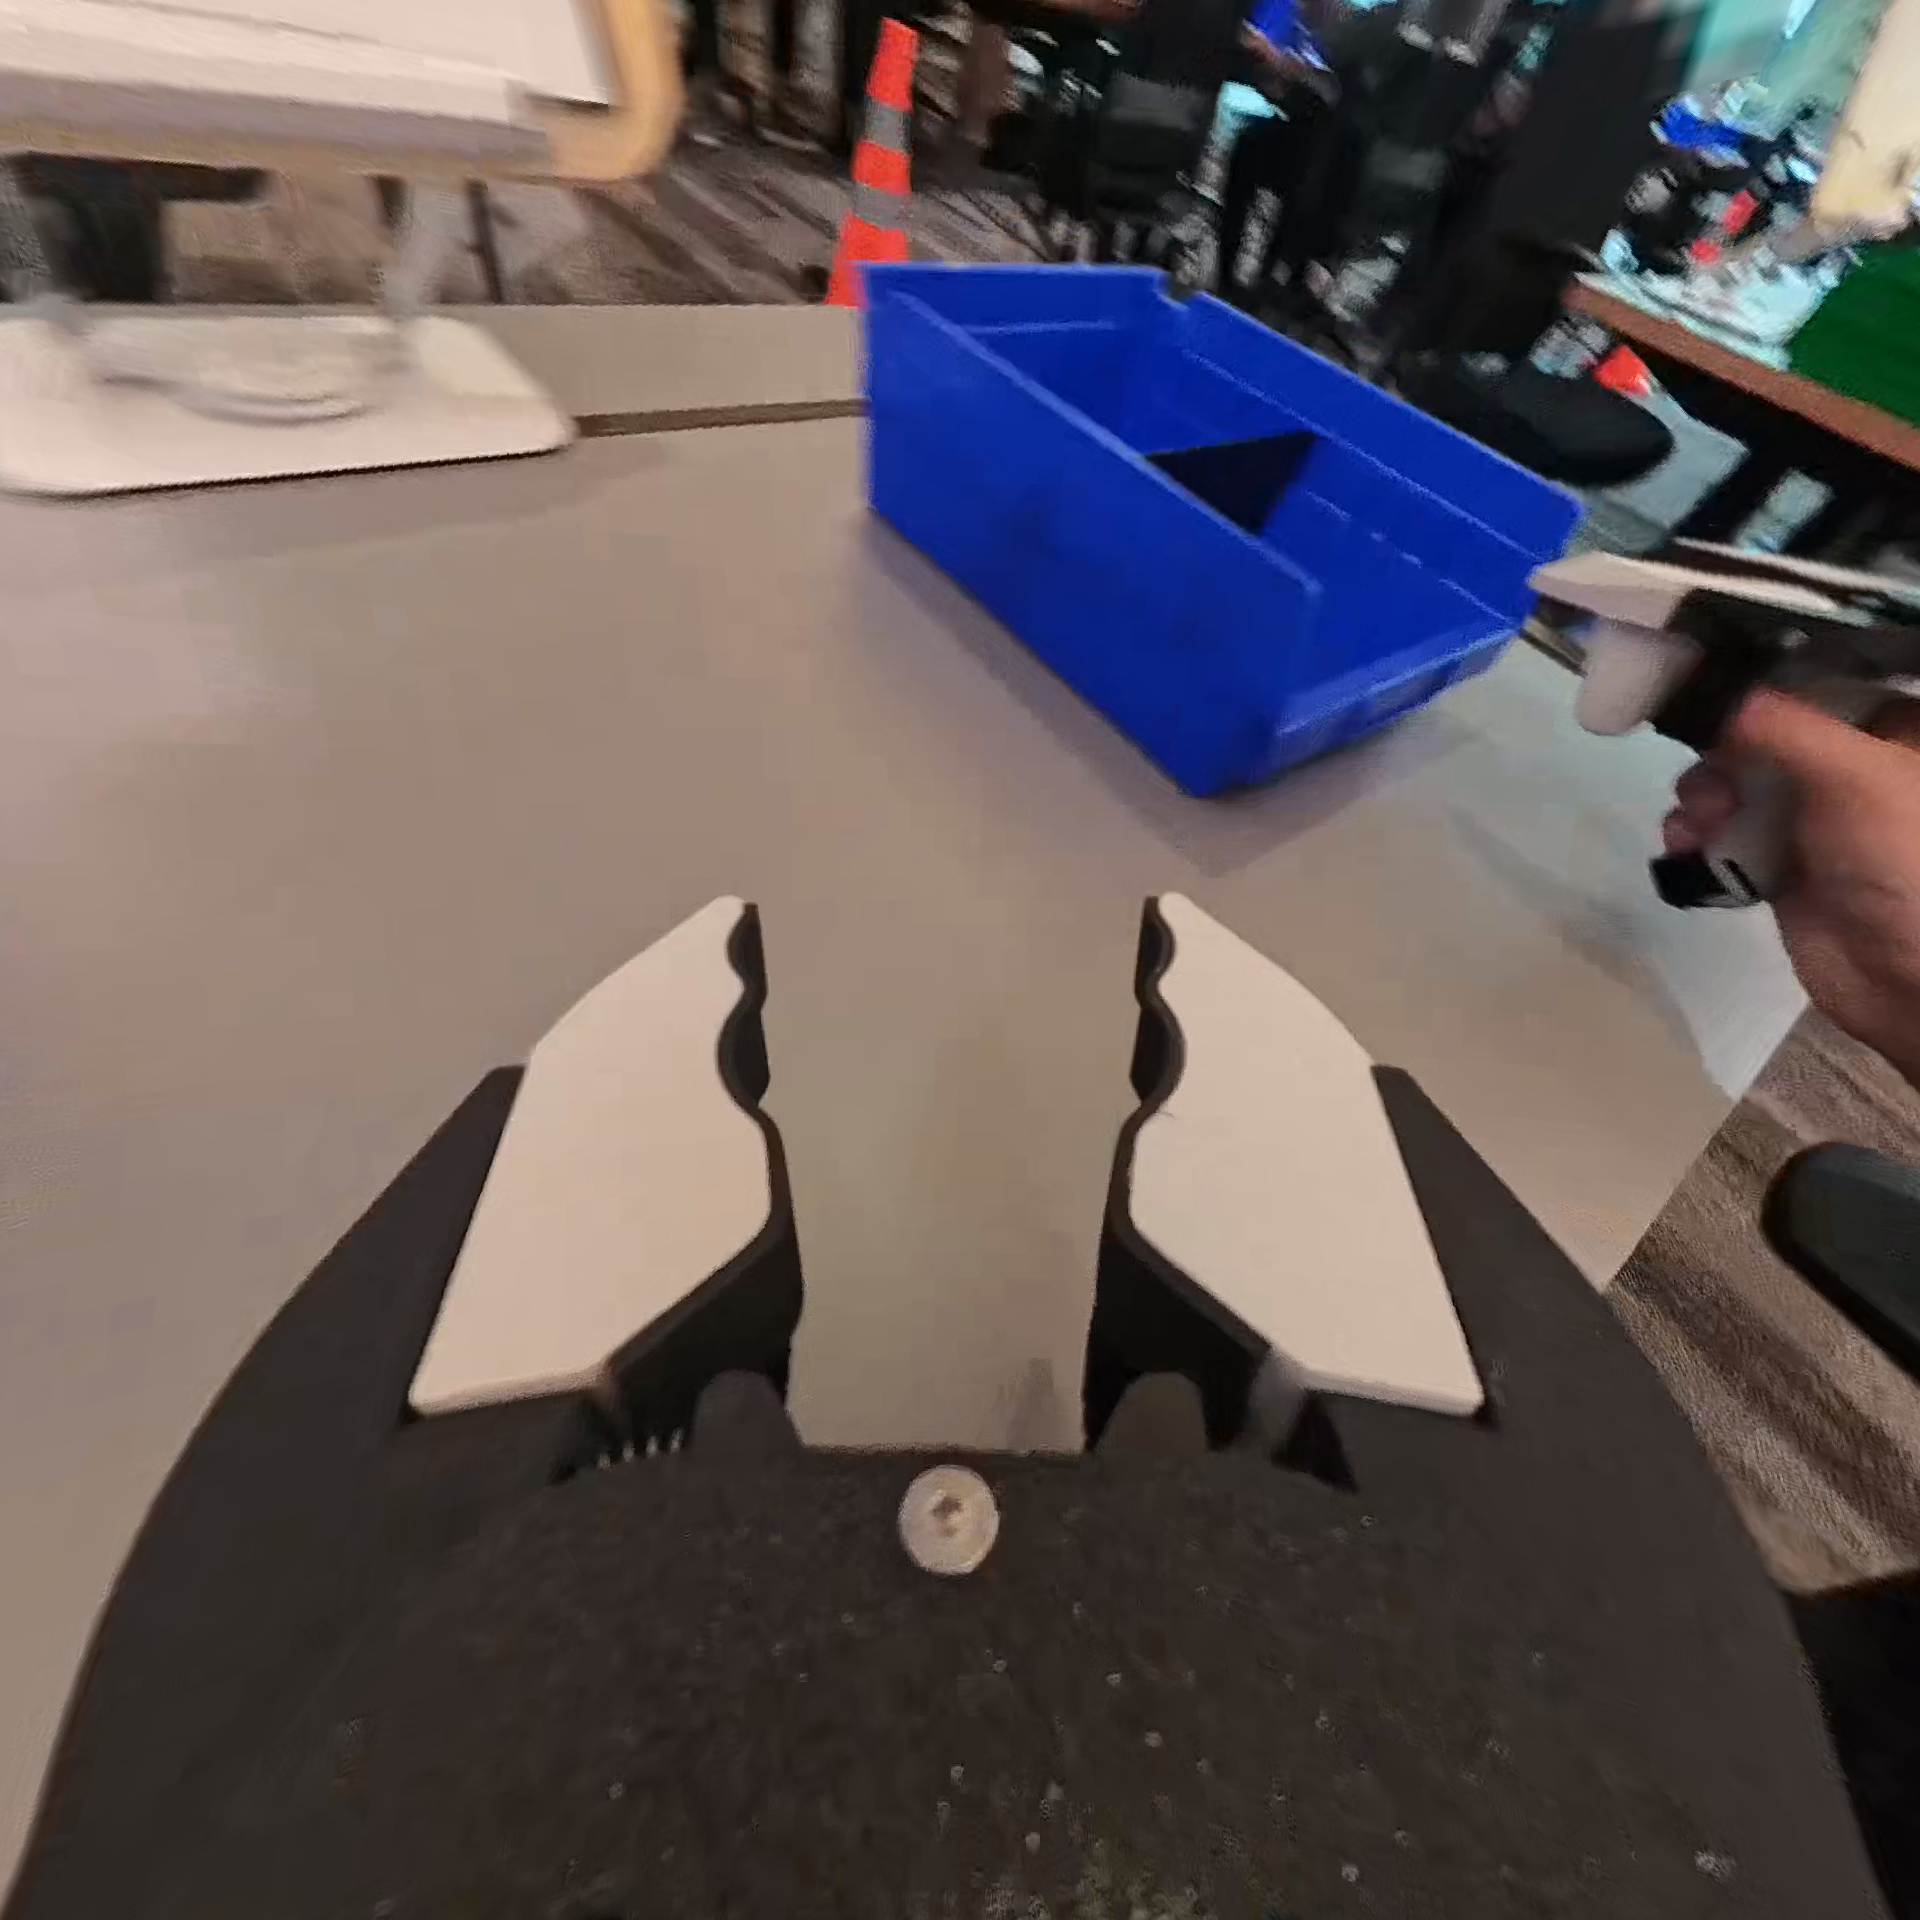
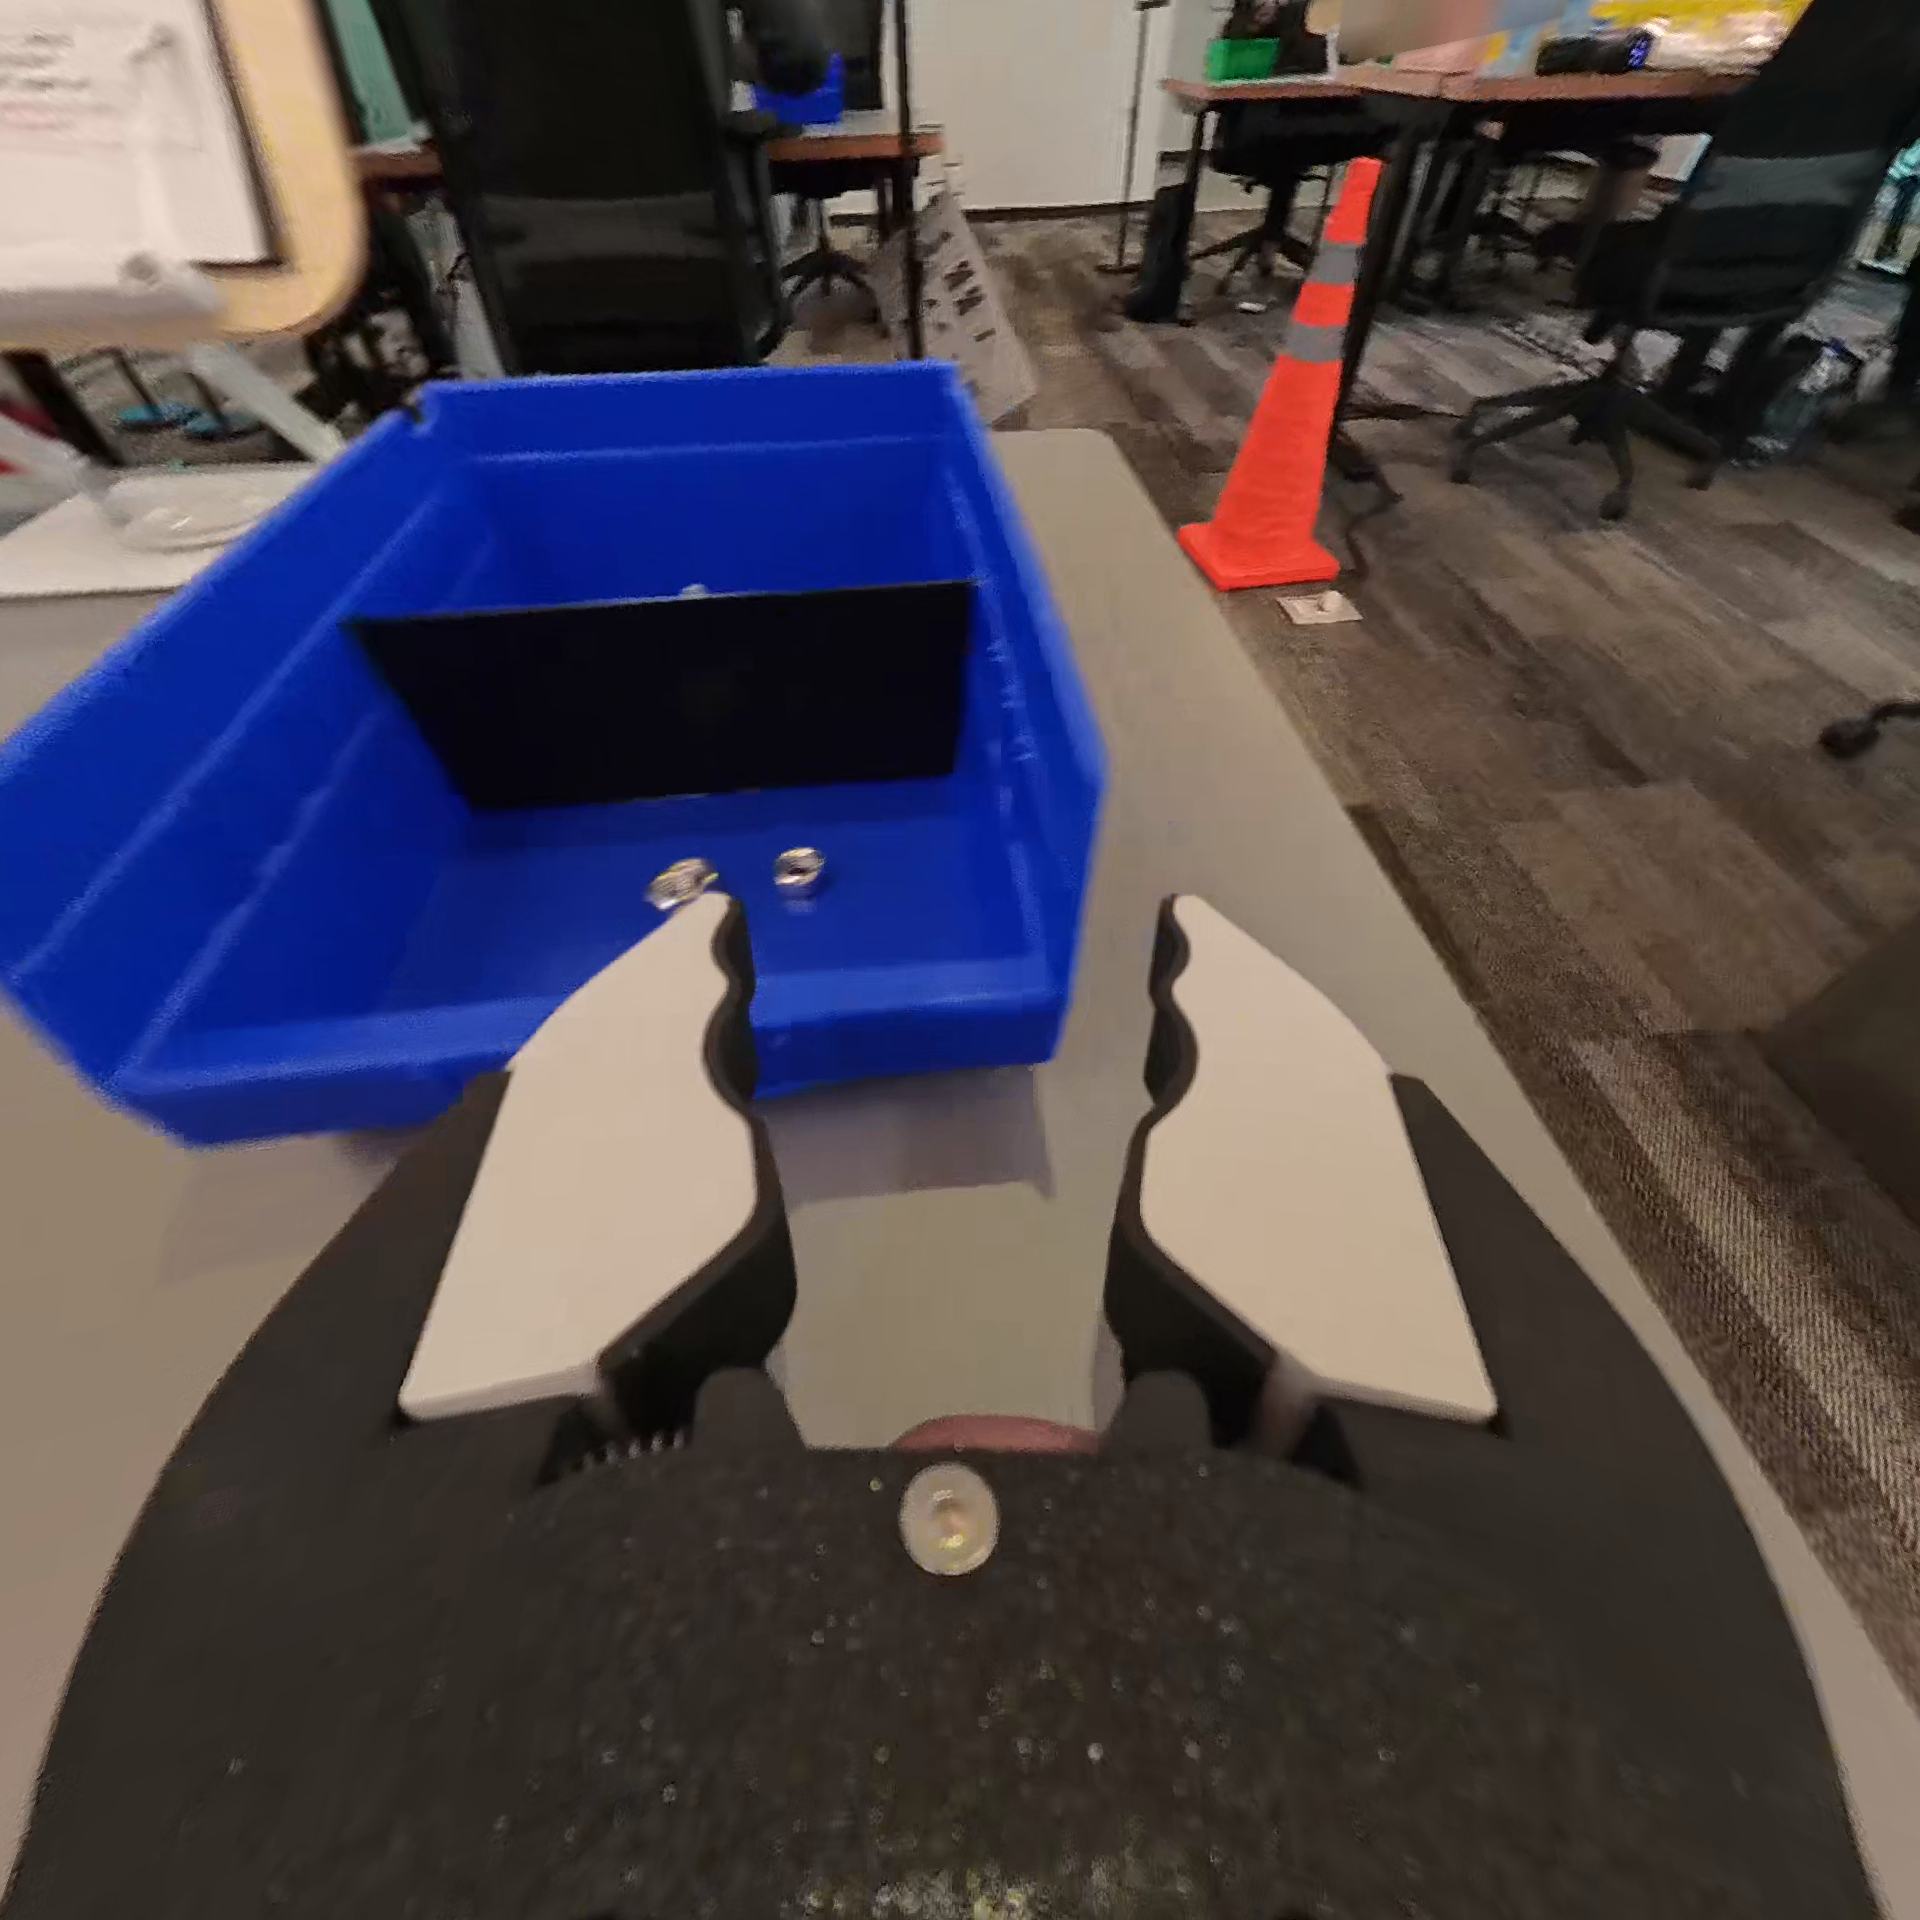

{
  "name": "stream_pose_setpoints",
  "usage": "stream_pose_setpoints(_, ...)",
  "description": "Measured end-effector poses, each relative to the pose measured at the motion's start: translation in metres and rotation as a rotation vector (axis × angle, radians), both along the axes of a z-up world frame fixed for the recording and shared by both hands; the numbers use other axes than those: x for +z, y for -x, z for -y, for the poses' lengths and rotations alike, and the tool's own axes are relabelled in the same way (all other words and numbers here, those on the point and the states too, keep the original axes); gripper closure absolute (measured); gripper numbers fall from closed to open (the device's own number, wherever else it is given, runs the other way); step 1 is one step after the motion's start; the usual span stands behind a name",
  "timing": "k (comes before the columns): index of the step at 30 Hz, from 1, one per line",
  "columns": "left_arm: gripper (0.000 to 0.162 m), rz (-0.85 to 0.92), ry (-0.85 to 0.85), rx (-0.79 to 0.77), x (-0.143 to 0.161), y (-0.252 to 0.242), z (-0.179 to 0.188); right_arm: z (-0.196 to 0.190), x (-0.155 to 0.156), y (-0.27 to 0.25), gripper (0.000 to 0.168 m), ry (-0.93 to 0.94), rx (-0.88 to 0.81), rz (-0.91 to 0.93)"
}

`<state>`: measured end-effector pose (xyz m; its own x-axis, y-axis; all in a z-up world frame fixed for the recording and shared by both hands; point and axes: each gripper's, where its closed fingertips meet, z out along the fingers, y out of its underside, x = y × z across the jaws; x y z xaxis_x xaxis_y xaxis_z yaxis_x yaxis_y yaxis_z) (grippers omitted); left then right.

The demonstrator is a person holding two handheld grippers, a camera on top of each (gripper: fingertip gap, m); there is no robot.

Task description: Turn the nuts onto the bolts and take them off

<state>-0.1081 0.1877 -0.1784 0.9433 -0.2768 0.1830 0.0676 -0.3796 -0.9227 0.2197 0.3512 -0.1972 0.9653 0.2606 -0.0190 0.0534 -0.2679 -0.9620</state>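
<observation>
A blue bin [image 2: 239, 727] with a black divider [image 2: 675, 696] stands on the grey table [image 2: 935, 1247]. Two silver nuts lie in its near compartment, one on the left [image 2: 681, 883] and one on the right [image 2: 799, 868]. A small silver part shows just above the divider; what lies behind it is hidden. My right gripper [image 2: 951, 914] is open and empty, just before the bin's near wall. My left gripper [image 1: 948, 920] is open and empty over bare table, left of the blue bin [image 1: 1091, 540]. The right gripper [image 1: 1621, 644], held by a hand, shows at the right edge of the left wrist view.
An orange cone [image 2: 1288, 416] stands on the floor to the right of the table. A white stand base [image 1: 260, 405] with a board above it sits at the table's far left. Office chairs and desks fill the background. The table's right edge runs close to the bin.
</observation>
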Motion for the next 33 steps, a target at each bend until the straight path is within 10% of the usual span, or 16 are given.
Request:
stream_pose_setpoints(11, 0.100, -0.102, 0.117, -0.001, -0.038, -0.169, -0.160, -0.054, -0.019, -0.013, 0.113, 0.080, 0.028, -0.101)
stream_pose_setpoints(14, 0.135, -0.179, 0.120, 0.099, -0.042, -0.151, -0.166, -0.051, -0.021, -0.003, 0.166, 0.110, 0.066, -0.101)
stream_pose_setpoints(33, 0.158, -0.202, 0.090, 0.475, 0.019, 0.084, -0.056, 0.040, 0.039, 0.232, 0.166, -0.041, 0.212, -0.109)
